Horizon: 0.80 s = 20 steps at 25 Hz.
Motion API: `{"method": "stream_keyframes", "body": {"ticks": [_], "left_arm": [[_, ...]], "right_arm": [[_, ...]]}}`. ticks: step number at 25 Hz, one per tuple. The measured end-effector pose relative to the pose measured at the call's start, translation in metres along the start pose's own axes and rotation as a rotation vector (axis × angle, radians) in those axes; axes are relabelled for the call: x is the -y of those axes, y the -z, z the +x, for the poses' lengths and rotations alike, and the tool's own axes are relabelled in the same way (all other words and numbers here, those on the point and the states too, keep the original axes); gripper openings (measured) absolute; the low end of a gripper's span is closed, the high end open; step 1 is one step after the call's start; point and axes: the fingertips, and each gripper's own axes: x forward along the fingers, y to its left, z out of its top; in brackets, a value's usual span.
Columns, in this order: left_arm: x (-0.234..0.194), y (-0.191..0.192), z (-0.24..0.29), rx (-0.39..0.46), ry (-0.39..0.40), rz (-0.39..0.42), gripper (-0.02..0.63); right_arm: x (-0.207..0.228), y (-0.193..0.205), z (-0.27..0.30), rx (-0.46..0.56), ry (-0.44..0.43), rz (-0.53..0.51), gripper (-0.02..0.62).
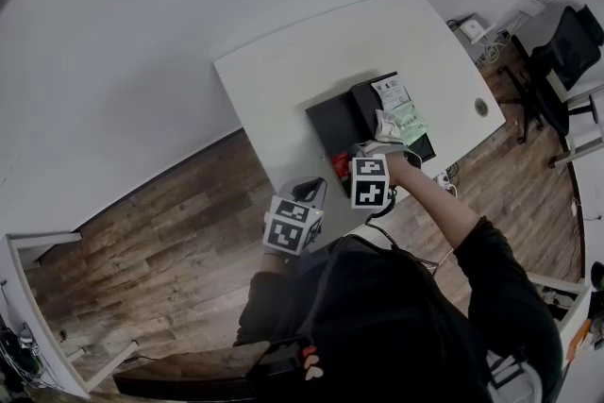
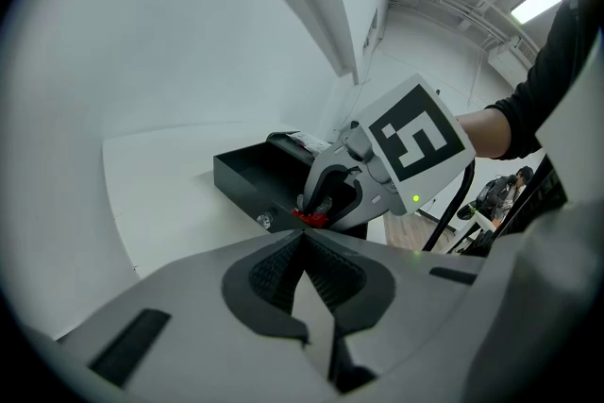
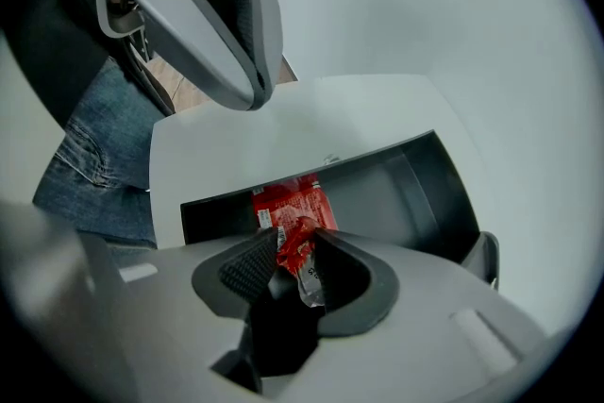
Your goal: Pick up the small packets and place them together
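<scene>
A small red packet (image 3: pixel 294 250) is pinched between the pads of my right gripper (image 3: pixel 293 261), which points straight down over a shallow black tray (image 3: pixel 406 184). Another red packet (image 3: pixel 288 203) lies flat on the tray floor just beneath it. In the head view the right gripper (image 1: pixel 353 167) hovers at the tray's (image 1: pixel 326 123) near end, by the red packets (image 1: pixel 341 167). My left gripper (image 2: pixel 304 245) is shut and empty; it stays at the table's front edge (image 1: pixel 307 201), aimed at the right gripper (image 2: pixel 335 193).
The white table (image 1: pixel 311 61) carries a black box (image 1: pixel 370 94) right of the tray, with green and white packets (image 1: pixel 401 120) on it. A round cable hole (image 1: pixel 481 107) is near the right edge. An office chair (image 1: pixel 566 52) stands beyond, on the wooden floor.
</scene>
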Motion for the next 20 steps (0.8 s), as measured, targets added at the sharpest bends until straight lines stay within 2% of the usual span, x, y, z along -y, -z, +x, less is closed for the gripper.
{"method": "stream_keyframes", "body": {"ticks": [6,14,20], "left_arm": [[0.005,0.003,0.002,-0.011,0.014,0.003,0.002],[0.007,-0.002,0.003,-0.005,0.021,0.020,0.002],[0.011,-0.006,0.007,-0.001,0.031,0.037,0.002]], "right_arm": [[0.004,-0.004,-0.019,0.049,0.047,0.013,0.120],[0.010,-0.017,-0.054,0.167,0.108,0.060,0.119],[0.017,-0.012,-0.087,0.269,0.186,0.147,0.117]]}}
